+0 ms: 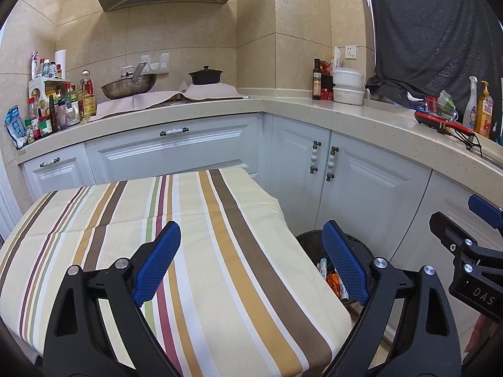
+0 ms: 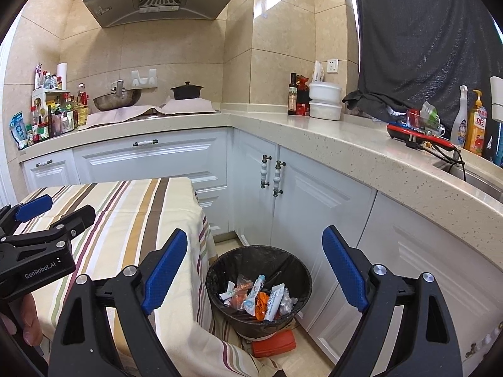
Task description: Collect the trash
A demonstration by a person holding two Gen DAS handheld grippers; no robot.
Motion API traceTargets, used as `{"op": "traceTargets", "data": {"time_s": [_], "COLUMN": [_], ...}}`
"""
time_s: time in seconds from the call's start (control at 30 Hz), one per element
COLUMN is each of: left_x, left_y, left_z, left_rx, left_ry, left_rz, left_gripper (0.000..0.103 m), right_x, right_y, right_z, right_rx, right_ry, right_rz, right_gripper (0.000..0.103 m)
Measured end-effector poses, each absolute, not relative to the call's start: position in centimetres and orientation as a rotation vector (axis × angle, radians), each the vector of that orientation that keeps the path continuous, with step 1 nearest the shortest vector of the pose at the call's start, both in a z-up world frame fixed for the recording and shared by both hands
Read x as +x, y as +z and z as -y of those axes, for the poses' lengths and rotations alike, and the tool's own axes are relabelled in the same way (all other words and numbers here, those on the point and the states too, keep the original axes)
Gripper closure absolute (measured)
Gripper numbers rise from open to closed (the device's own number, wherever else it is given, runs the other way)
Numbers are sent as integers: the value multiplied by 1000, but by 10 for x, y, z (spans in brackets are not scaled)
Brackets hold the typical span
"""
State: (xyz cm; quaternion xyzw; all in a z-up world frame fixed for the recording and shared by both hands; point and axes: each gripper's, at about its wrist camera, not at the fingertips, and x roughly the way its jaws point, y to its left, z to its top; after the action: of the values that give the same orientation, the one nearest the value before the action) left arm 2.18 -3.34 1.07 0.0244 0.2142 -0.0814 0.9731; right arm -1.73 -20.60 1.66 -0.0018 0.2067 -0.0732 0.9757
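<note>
A black trash bin (image 2: 220, 275) lined with a black bag stands on the floor right of the striped table (image 2: 125, 220). It holds several pieces of trash (image 2: 257, 295): tubes, orange wrappers, crumpled plastic. My right gripper (image 2: 254, 267) is open and empty, hovering above the bin. My left gripper (image 1: 251, 260) is open and empty over the table's right part (image 1: 204, 251); the bin (image 1: 364, 251) shows partly behind its right finger. The right gripper's body (image 1: 471, 257) appears at the left wrist view's right edge.
White cabinets (image 2: 314, 207) under a beige L-shaped counter (image 2: 314, 128) close in behind and right of the bin. A red object (image 2: 273, 345) lies on the floor by the bin. The counter carries bottles, a wok (image 2: 116, 97), a black pot and containers.
</note>
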Motion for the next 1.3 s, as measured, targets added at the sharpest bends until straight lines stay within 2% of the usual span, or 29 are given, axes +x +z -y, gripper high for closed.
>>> {"op": "traceTargets", "data": {"time_s": [1.3], "left_x": [10], "left_y": [7], "left_z": [34], "left_rx": [53], "left_ry": [-163], "left_rz": [-436], "left_gripper": [14], "right_x": [-31], "right_y": [16], "right_z": [207], "right_rx": [10], "right_ry": [-156], "right_rz": [-398], "right_gripper": [17]}}
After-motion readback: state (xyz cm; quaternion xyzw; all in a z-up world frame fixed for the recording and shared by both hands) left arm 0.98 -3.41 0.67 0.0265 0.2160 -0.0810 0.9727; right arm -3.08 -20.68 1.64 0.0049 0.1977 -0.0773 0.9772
